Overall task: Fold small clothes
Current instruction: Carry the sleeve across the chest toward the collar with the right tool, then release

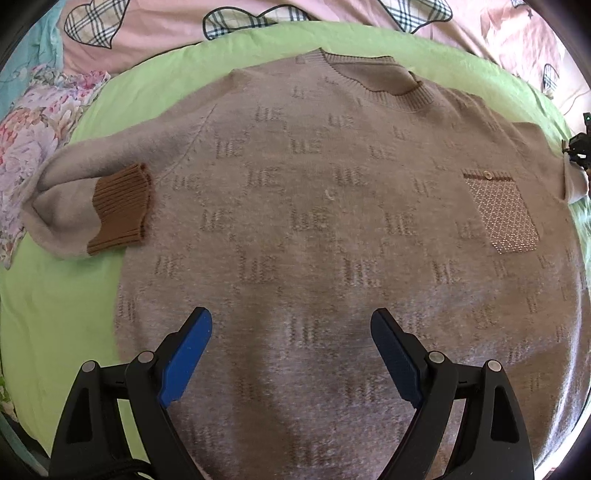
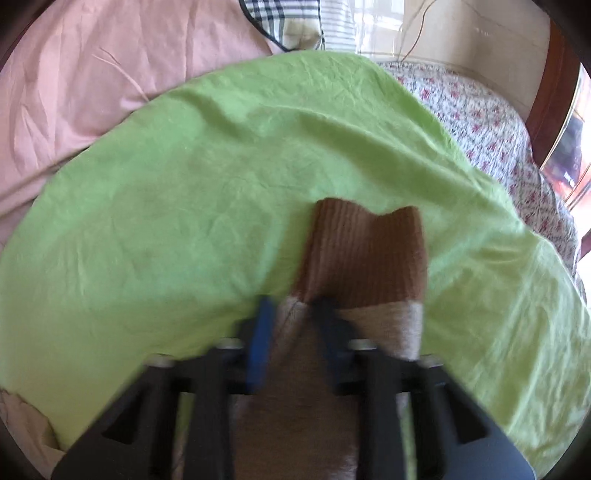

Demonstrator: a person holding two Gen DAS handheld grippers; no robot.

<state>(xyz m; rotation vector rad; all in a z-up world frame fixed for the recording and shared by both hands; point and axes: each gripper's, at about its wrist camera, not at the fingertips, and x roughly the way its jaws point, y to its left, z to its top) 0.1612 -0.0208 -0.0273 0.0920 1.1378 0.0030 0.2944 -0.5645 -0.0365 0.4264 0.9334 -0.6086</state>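
Observation:
A beige knit sweater (image 1: 314, 206) lies flat, front up, on a green sheet (image 1: 66, 302), neckline (image 1: 373, 79) far from me. Its left sleeve is folded in, the brown ribbed cuff (image 1: 120, 216) resting at the body's left edge. A sparkly chest pocket (image 1: 504, 214) is at the right. My left gripper (image 1: 291, 325) is open and empty above the sweater's lower part. My right gripper (image 2: 293, 306) is shut on the other sleeve (image 2: 384, 325) just below its brown cuff (image 2: 364, 254); that view is blurred. The right gripper also shows at the left wrist view's right edge (image 1: 578, 147).
A pink quilt with plaid hearts (image 1: 166, 22) lies beyond the green sheet (image 2: 184, 184). Floral bedding lies at the left (image 1: 33, 133) and, in the right wrist view, at the right (image 2: 491, 122). A wooden bed frame (image 2: 554, 96) stands at the far right.

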